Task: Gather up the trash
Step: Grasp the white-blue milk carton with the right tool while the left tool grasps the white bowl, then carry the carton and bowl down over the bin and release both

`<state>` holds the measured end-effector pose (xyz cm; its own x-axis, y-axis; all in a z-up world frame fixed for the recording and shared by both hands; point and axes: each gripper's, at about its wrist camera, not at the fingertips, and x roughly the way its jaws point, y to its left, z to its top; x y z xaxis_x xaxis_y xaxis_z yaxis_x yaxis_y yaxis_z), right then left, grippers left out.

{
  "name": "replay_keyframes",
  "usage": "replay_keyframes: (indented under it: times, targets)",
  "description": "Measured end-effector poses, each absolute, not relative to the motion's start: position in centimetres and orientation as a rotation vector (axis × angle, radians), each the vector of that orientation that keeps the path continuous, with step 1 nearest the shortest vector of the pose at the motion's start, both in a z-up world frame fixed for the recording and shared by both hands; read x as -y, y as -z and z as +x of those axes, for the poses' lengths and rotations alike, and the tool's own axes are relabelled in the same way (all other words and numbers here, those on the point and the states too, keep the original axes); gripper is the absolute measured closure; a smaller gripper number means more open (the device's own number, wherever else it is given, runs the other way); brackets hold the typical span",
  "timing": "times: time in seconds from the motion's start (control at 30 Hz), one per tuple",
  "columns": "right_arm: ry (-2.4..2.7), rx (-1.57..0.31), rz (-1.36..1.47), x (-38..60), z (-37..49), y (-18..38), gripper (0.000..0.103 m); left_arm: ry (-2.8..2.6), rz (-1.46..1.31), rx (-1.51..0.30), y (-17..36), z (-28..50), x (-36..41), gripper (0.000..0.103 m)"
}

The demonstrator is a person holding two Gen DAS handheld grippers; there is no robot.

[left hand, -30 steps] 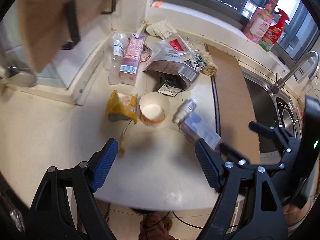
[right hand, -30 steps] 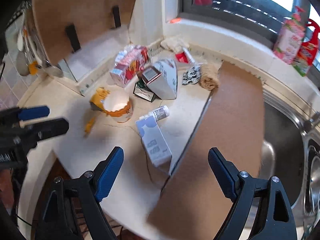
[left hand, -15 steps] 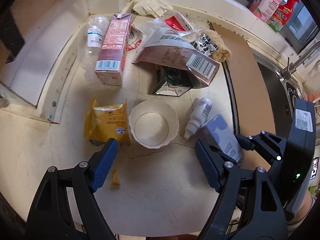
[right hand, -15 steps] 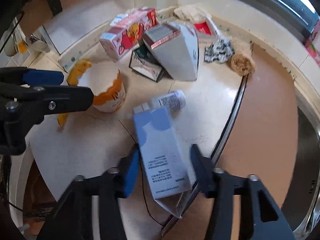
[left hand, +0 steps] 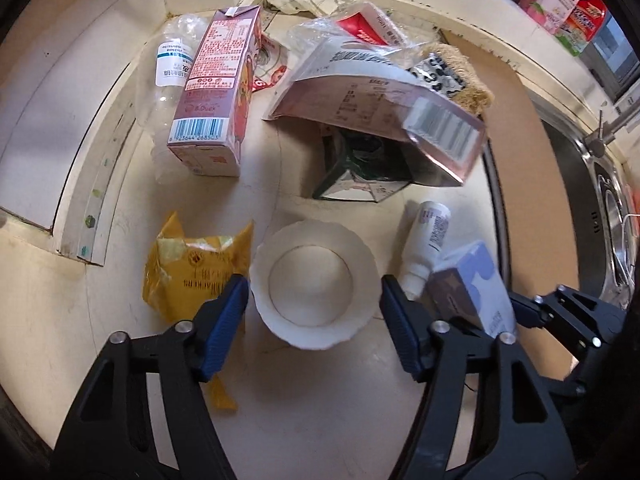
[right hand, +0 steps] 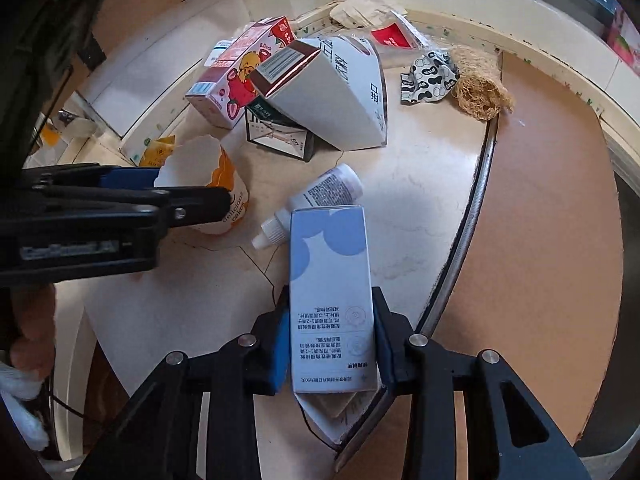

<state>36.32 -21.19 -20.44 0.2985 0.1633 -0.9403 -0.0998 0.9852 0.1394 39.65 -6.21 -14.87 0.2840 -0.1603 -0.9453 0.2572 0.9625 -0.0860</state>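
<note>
My right gripper (right hand: 330, 338) is shut on a white and blue box (right hand: 330, 296), which also shows in the left wrist view (left hand: 474, 284). My left gripper (left hand: 314, 312) is open, its fingers on either side of a white paper cup (left hand: 314, 286) with an orange band (right hand: 218, 188). A yellow snack bag (left hand: 192, 276) lies left of the cup. A small white bottle (left hand: 426, 242) lies right of it (right hand: 312, 204). Behind are a pink strawberry carton (left hand: 216, 92), a large white carton (right hand: 332, 92) and a dark green box (left hand: 360, 168).
A clear plastic bottle (left hand: 168, 68), wrappers (right hand: 428, 76) and a loofah scrubber (right hand: 480, 92) lie at the back. A brown board (right hand: 540, 220) covers the counter's right part, next to a steel sink (left hand: 616, 216). The counter's front edge is close below both grippers.
My right gripper has closed on the white and blue box. My left gripper has moved forward and down, so its open fingers now flank the paper cup.
</note>
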Motion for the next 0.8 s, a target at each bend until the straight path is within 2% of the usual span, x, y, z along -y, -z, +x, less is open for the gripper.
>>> replay_keyframes:
  times: [0.03, 0.2, 0.5, 0.8]
  targets:
    - [-0.172, -1.254, 0.062, 21.2, 36.3, 20.4, 0.068, 0.28, 0.086, -1.258, 15.0, 39.8, 6.2, 0.05]
    - [-0.172, -1.244, 0.086, 21.3, 36.1, 19.7, 0.068, 0.278, 0.058, -1.247, 14.6, 39.8, 5.8, 0.054]
    - [-0.193, -1.202, 0.127, 21.0, 33.9, 15.6, 0.068, 0.298, 0.005, -1.213, 10.6, 36.7, 4.2, 0.055]
    - [-0.261, -1.163, 0.182, 20.5, 28.5, 11.0, 0.068, 0.274, -0.032, -1.128, 4.5, 28.2, 2.1, 0.055]
